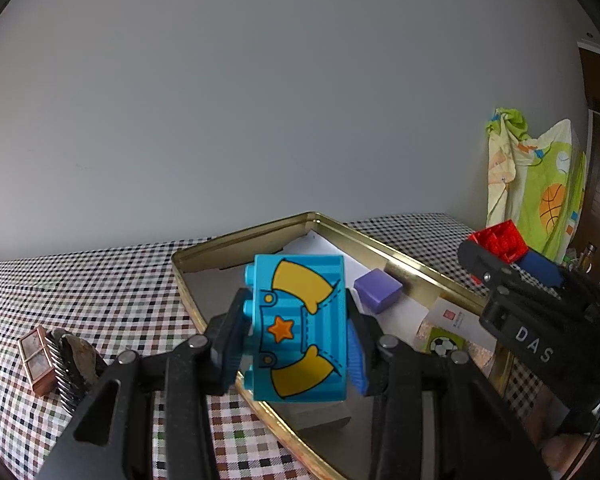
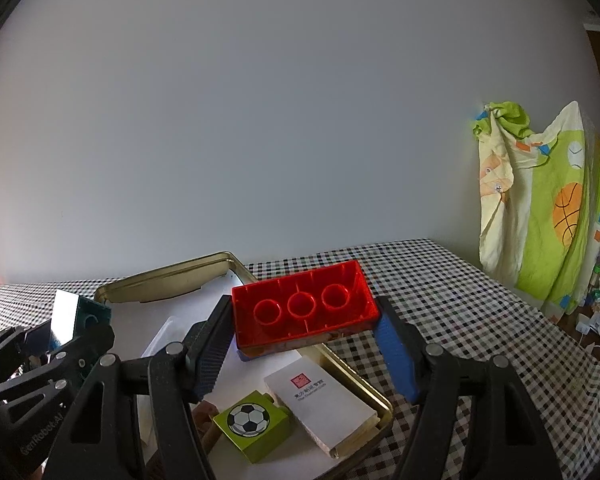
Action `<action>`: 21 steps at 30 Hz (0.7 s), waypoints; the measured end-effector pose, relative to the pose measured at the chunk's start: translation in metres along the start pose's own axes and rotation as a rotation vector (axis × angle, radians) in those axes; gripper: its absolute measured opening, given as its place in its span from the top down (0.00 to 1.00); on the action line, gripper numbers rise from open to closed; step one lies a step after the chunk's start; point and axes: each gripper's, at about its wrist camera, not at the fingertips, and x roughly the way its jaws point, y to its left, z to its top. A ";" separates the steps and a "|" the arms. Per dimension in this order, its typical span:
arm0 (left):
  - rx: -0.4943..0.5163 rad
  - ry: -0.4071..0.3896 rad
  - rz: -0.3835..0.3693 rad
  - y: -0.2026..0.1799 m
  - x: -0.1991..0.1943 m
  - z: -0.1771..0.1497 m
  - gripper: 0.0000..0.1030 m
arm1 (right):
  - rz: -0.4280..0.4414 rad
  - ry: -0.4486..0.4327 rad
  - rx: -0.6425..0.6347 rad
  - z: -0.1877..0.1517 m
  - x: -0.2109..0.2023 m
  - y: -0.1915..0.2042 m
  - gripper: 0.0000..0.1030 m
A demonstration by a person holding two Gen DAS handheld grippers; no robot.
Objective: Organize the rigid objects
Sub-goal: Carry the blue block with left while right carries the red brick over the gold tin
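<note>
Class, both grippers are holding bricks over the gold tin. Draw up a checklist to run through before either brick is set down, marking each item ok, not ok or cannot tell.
1. Left gripper clamps the blue brick: ok.
2. Right gripper clamps the red brick: ok.
3. Blue brick hangs over the gold tin: ok.
4. Bare tin floor beneath the blue brick: cannot tell.
5. Red brick clear of the football block and white box: ok.
</note>
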 end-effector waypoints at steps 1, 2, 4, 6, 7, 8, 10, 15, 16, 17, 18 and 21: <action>0.002 0.002 0.000 0.000 0.001 0.000 0.59 | 0.001 0.000 0.000 0.000 0.001 0.000 0.32; 0.002 0.003 0.000 -0.001 0.001 -0.001 0.59 | -0.001 0.000 0.000 -0.001 0.000 0.000 0.32; 0.003 0.004 -0.002 -0.001 0.001 -0.001 0.59 | -0.003 0.002 0.003 0.000 0.003 -0.002 0.32; 0.004 0.005 -0.004 0.000 0.001 -0.001 0.59 | -0.004 0.002 0.003 0.000 0.004 -0.002 0.32; 0.004 0.005 -0.004 0.000 0.001 -0.001 0.59 | -0.004 0.002 0.001 0.000 0.004 -0.001 0.32; 0.004 0.005 -0.003 0.000 0.000 -0.001 0.59 | -0.004 0.003 0.002 0.000 0.004 -0.001 0.32; 0.003 0.005 -0.002 0.000 0.000 -0.001 0.59 | -0.005 0.003 0.002 0.000 0.005 -0.001 0.32; 0.008 0.014 -0.001 -0.001 0.001 -0.003 0.59 | -0.003 0.013 -0.001 -0.002 0.006 0.002 0.32; 0.009 0.015 -0.003 -0.002 0.001 -0.003 0.59 | -0.004 0.015 -0.004 -0.003 0.006 0.002 0.32; 0.010 0.014 -0.004 -0.002 0.001 -0.004 0.59 | -0.004 0.017 -0.006 -0.003 0.007 0.002 0.32; 0.013 0.013 -0.004 -0.003 0.000 -0.004 0.59 | -0.003 0.017 -0.007 -0.003 0.007 0.003 0.32; 0.018 0.015 -0.008 -0.004 -0.001 -0.005 0.59 | -0.004 0.018 -0.008 -0.003 0.007 0.003 0.32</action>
